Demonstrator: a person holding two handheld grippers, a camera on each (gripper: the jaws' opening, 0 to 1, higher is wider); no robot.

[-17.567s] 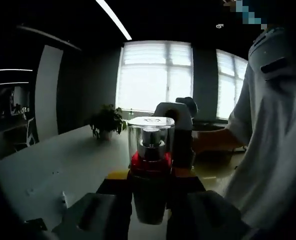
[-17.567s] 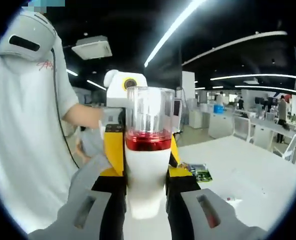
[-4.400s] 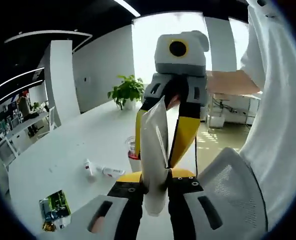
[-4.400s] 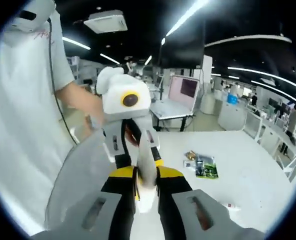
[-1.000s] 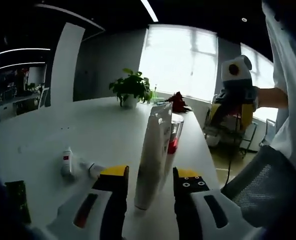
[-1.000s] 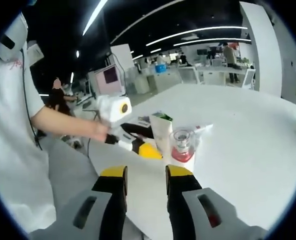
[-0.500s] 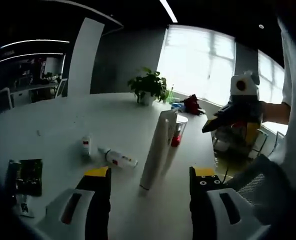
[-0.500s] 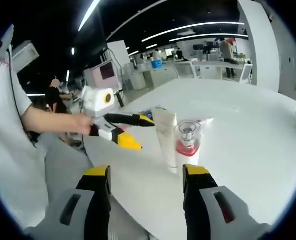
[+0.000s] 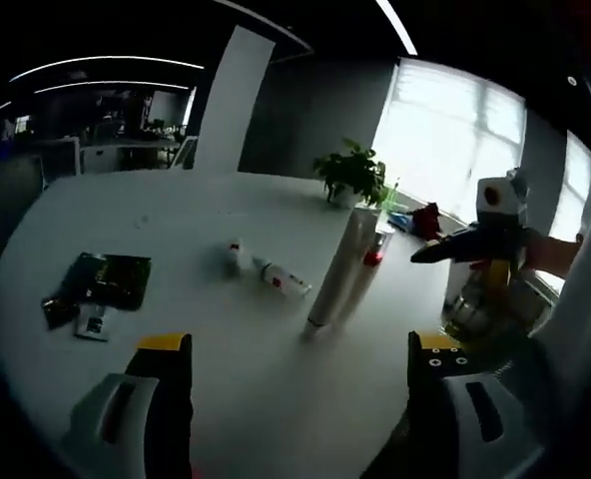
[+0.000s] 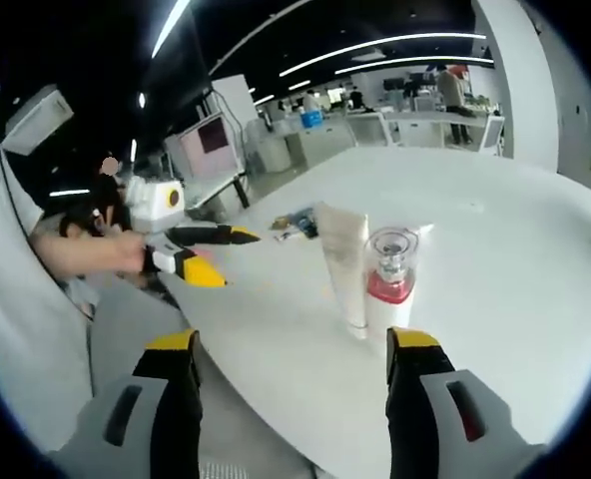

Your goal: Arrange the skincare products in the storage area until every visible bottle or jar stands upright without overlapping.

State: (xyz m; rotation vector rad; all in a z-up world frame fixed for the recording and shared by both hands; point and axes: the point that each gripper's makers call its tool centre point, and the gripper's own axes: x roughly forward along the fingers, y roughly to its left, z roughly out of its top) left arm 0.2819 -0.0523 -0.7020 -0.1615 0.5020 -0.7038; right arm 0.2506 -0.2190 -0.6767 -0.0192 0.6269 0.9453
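Left tongs spread wide; right tongs likewise, both empty.

You have set the tube on the bench, upright on its cap just beside the red-banded bottle, and let it go. Your left claw, clamped on it a second ago, now gapes wide and has drawn well back from the tube. Your right claw has spread wider too and backed off from the tube.
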